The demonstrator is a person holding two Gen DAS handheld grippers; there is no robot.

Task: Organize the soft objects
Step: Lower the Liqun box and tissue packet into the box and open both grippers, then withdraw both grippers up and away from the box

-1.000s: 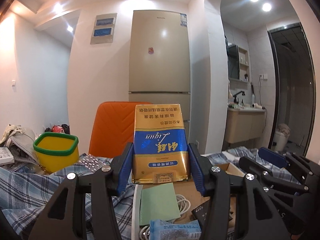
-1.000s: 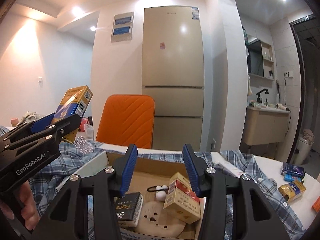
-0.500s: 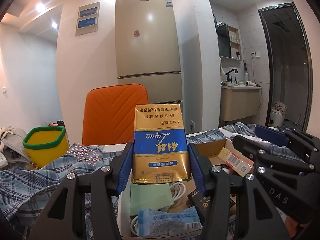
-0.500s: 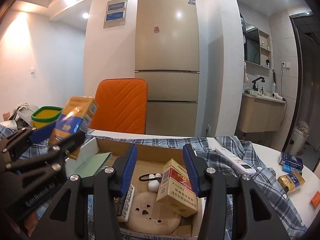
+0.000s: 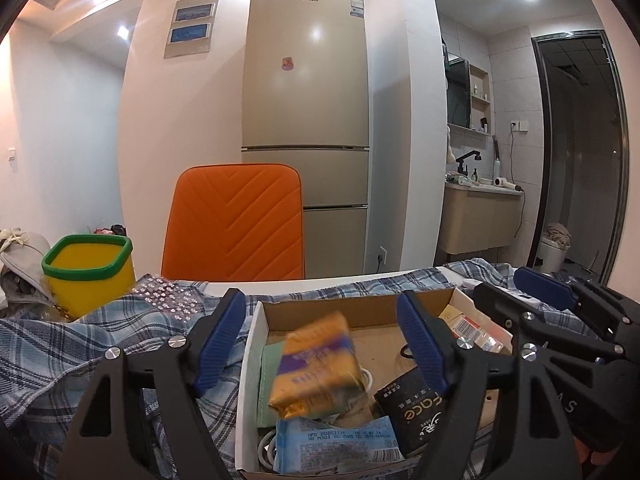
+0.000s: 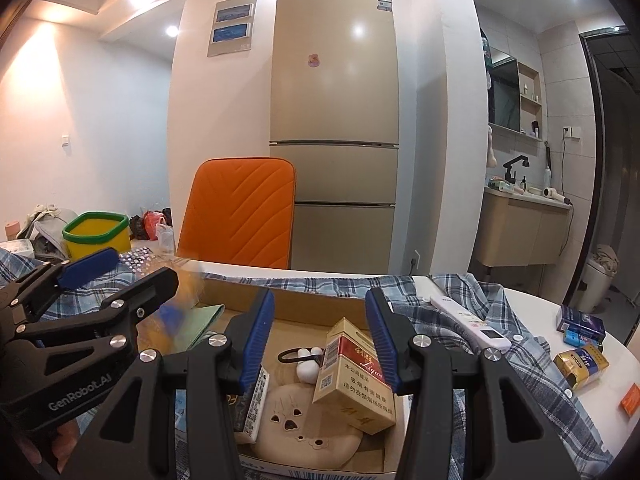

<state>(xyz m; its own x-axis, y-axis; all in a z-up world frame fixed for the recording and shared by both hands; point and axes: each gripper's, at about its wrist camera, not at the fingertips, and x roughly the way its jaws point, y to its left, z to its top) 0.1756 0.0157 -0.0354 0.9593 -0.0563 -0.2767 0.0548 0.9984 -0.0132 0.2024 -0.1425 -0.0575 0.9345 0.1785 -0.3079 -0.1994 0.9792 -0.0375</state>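
one cardboard box (image 5: 352, 312), two grippers, one chair (image 5: 236, 220).

Warm ceiling spotlights, fisheye-warped edges

The left gripper (image 5: 322, 342) fills the lower middle of its own view, pointing slightly downward, its blue-padded fingers (image 5: 222, 338) spread wide with the jaws opening and the pads pressing on nothing. In the right wrist view it enters from the lower left, with part of a hand (image 6: 48, 446) showing beneath it at the bottom left corner. The right gripper (image 6: 320, 340) sits at the lower centre of its view, jaws parted and clamping nothing; in the left view it reaches in from the right edge.
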